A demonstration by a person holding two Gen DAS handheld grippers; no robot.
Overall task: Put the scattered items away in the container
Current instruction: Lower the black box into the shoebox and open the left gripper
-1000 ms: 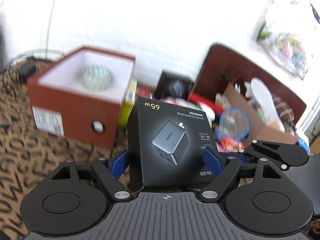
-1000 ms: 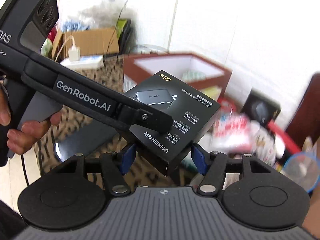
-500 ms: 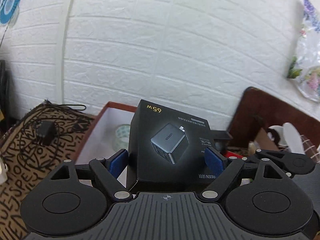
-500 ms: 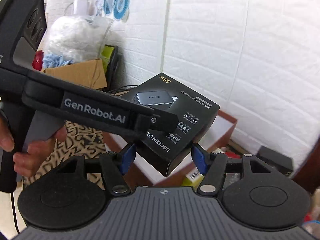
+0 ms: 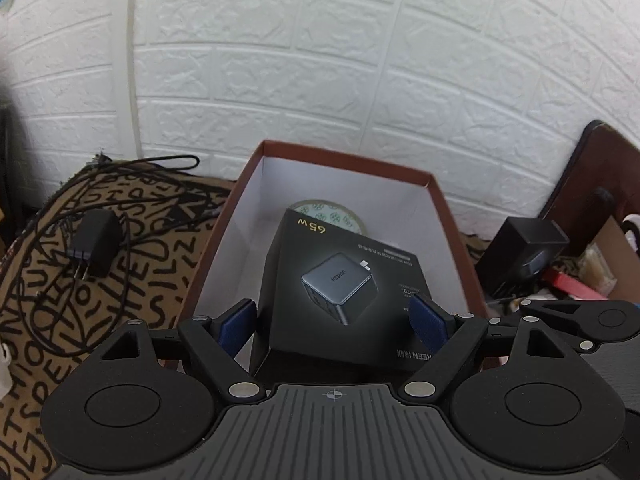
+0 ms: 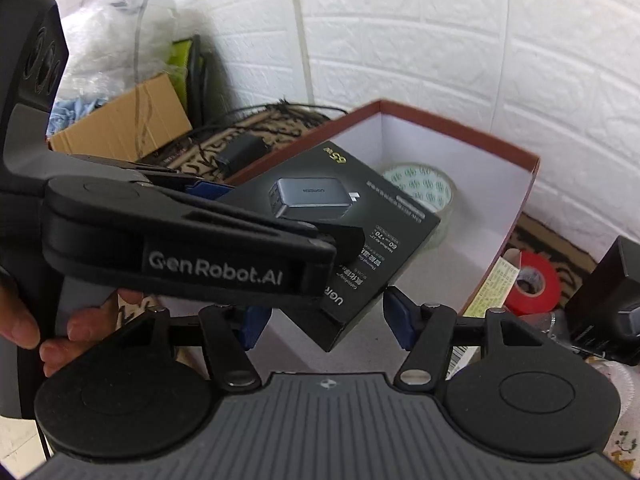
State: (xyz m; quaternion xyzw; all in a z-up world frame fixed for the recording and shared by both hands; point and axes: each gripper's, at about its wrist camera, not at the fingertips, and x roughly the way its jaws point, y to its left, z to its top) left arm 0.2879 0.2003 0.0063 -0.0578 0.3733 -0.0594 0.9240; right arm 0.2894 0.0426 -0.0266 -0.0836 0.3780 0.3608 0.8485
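A white brick wall (image 5: 360, 60) fills the top of both views. Below it lies a brown cloth with black scribbles (image 5: 48, 280) on the tabletop. A black plug with a cord (image 5: 94, 250) rests on the cloth at the left of the left view.

The red box with white inside (image 5: 444, 216) sits open in the middle. A roll of tape with green marks (image 6: 424, 186) lies at its bottom.

The left claw (image 5: 334, 320) is pinching the black charger box (image 5: 340, 280), one blue pad on each side, right over the open red box. In the right view the right claw (image 6: 324, 320) is spread under that black box, and its pads do not seem to press it.

At the right of the right view sit a red tape roll (image 6: 532, 284) and another black box (image 6: 608, 300). At the upper left are a cardboard box (image 6: 120, 124) and plastic bags (image 6: 112, 40). A hand (image 6: 24, 324) shows at the left edge.
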